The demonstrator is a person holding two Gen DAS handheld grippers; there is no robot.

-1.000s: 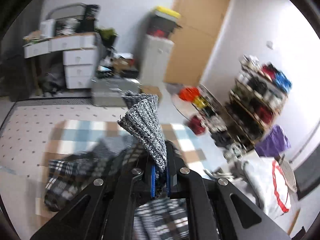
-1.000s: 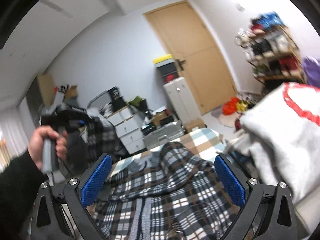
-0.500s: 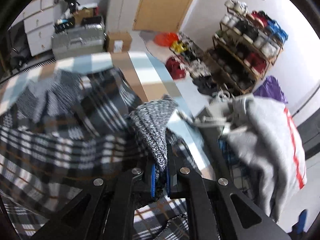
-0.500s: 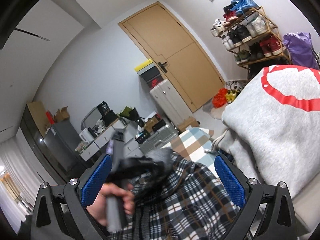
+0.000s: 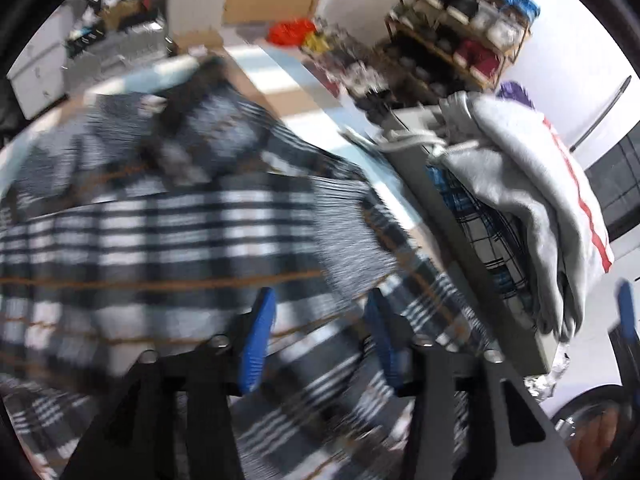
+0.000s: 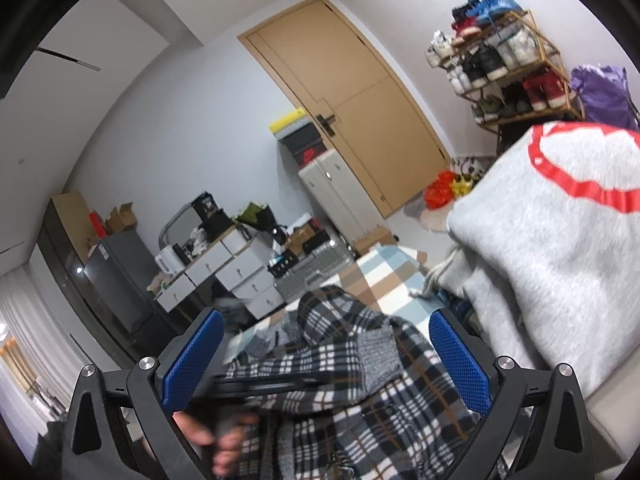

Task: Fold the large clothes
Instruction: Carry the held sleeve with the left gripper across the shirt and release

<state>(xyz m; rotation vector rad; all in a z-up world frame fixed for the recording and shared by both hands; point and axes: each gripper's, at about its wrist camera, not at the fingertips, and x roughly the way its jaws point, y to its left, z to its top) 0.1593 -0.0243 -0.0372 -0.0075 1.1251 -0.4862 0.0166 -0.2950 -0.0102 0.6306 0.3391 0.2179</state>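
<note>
**Fingers parting over the dropped knit cuff**

Fingers of the left gripper [image 5: 316, 336] were opening, blue pads apart with plaid cloth showing in the gap and nothing pinched. Left view was badly smeared, so contact with the fabric below could not be read. Grey knit cuff [image 5: 352, 236] lay just beyond the fingertips, slightly toward the right-hand pad, on top of the plaid garment [image 5: 160, 232]; its ribbing ran away from the gripper, roughly along the pointing line.

Right gripper [image 6: 324, 356] stood wide, pads well apart, empty. In that view the cuff [image 6: 378, 354] sat between the pads but farther out, on the plaid garment [image 6: 360, 412] spread over the checked cover [image 6: 384, 276]. Person's hand [image 6: 216, 436] showed low, under the left pad.

Left gripper pointed steeply down onto the cloth and was the nearer one to the cuff; right gripper looked almost level across it. Judged: sleeve fold just laid down, next grab likely needs a fresh edge, probably nearer the right side. Folded grey sweatshirt [image 6: 560, 232] was stacked to the right, apart from the work
</note>
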